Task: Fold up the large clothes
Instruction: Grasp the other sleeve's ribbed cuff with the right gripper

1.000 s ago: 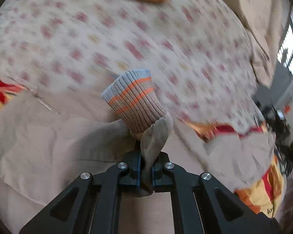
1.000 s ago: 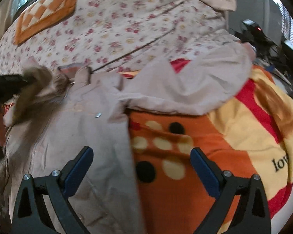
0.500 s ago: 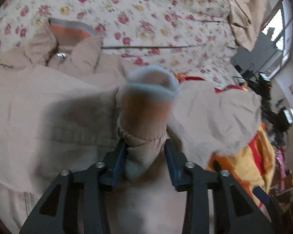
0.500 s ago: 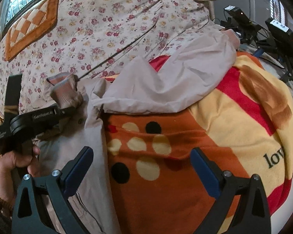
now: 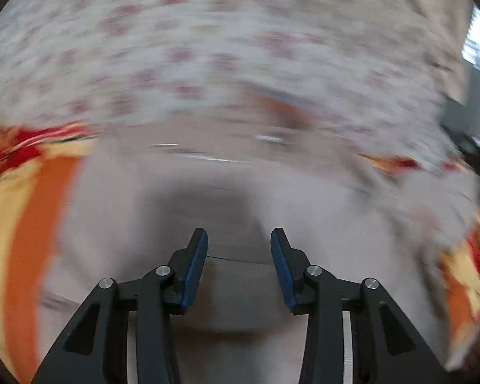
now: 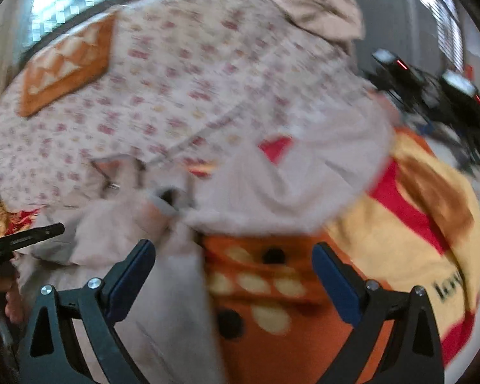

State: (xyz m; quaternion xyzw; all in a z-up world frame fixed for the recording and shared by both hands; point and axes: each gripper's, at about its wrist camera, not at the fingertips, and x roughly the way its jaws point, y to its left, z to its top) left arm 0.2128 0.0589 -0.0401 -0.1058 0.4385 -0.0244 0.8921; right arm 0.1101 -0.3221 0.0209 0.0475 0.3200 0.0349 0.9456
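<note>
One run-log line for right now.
left gripper: open, empty | right gripper: open, empty | beige jacket: on bed

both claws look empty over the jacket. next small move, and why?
Probably bring the right claw up to the far sleeve, which lies spread sideways over the blanket and unfolded. That claw is open, empty and nearest it. The left claw is also open and empty, over the jacket body.

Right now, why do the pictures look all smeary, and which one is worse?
Left wrist view: worst; the flowered bedspread and beige jacket smear into streaks, while the left gripper stays sharp. Right wrist view: milder blur; the orange blanket remains readable, edges curved by fisheye.
</note>
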